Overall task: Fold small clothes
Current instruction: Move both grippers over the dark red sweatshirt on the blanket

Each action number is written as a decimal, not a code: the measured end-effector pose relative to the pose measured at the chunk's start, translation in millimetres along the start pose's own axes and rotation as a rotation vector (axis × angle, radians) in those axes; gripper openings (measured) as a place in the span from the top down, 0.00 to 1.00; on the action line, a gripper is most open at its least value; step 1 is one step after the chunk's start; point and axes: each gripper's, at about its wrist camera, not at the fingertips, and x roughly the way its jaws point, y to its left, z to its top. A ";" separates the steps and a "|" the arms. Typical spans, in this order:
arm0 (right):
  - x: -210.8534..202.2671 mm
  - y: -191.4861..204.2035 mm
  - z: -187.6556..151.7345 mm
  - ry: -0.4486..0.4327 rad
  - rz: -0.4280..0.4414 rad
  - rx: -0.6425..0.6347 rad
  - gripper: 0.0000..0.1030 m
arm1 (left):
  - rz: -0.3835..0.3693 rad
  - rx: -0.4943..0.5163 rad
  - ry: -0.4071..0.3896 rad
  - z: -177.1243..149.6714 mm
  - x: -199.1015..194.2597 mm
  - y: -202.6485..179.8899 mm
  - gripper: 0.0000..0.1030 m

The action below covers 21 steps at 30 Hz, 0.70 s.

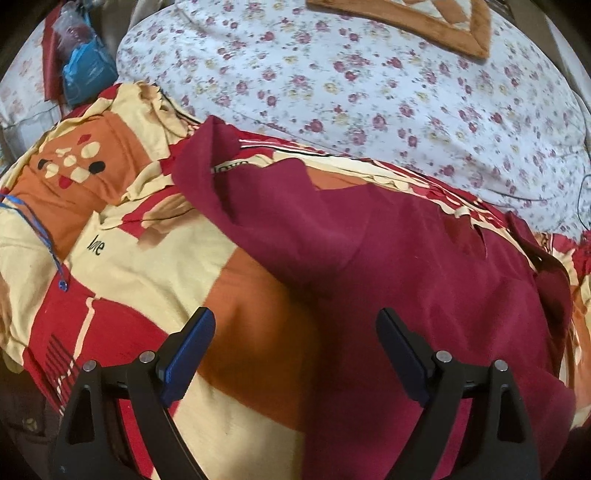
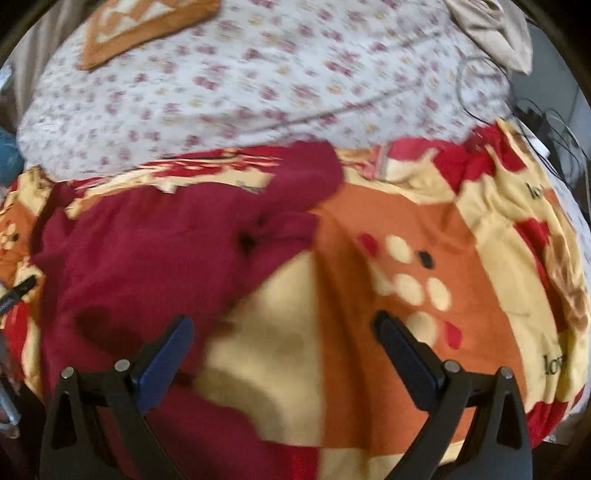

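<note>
Across a bed, a soft fleece blanket [image 1: 155,280] patterned in blocks of red, orange and cream lies rumpled, printed with pale oval spots and the small black word "love". On top of it sprawls a small maroon knit garment [image 1: 406,273], matte and slightly fuzzy, unfolded and creased, with one flap turned up near its far edge. In the left wrist view the garment covers the middle and right of the blanket; in the right wrist view, which is blurred, the same maroon cloth [image 2: 147,251] fills the left half, with the bare blanket [image 2: 388,229] to its right.

The left gripper [image 1: 295,350] hangs just above the fabric with its two black fingers spread wide, blue pads facing inward, nothing between them; the garment's near edge lies under the gap. The right gripper [image 2: 282,354] is likewise spread wide and holds nothing, over the cream and orange blanket beside the garment's edge.

Beyond the blanket lies a white cotton sheet [image 1: 369,92] sprinkled with small pink roses. A plush mat [image 1: 424,26] with a thick brown border rests on the sheet at the far side. A crumpled blue plastic bag [image 1: 86,70] sits at the far left.
</note>
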 end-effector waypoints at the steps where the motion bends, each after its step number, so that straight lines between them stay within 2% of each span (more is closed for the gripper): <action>1: -2.5 11.2 1.0 -0.012 0.031 -0.007 0.00 | 0.000 0.004 -0.001 0.1 -1.0 -2.4 0.20; 3: -2.8 27.8 1.5 -0.032 0.050 -0.023 0.00 | -0.003 0.006 -0.001 0.6 -3.0 -6.9 0.20; 6: 5.0 59.4 4.9 -0.034 0.010 -0.088 0.00 | -0.003 0.008 -0.008 1.2 -6.5 -10.5 0.20; 10: 16.6 90.0 9.0 -0.009 0.070 -0.119 0.00 | 0.010 0.031 -0.021 1.8 -9.8 -15.0 0.20; 21: 33.0 145.1 21.2 0.006 0.104 -0.145 0.00 | -0.002 0.026 -0.008 6.2 -5.1 -19.7 0.22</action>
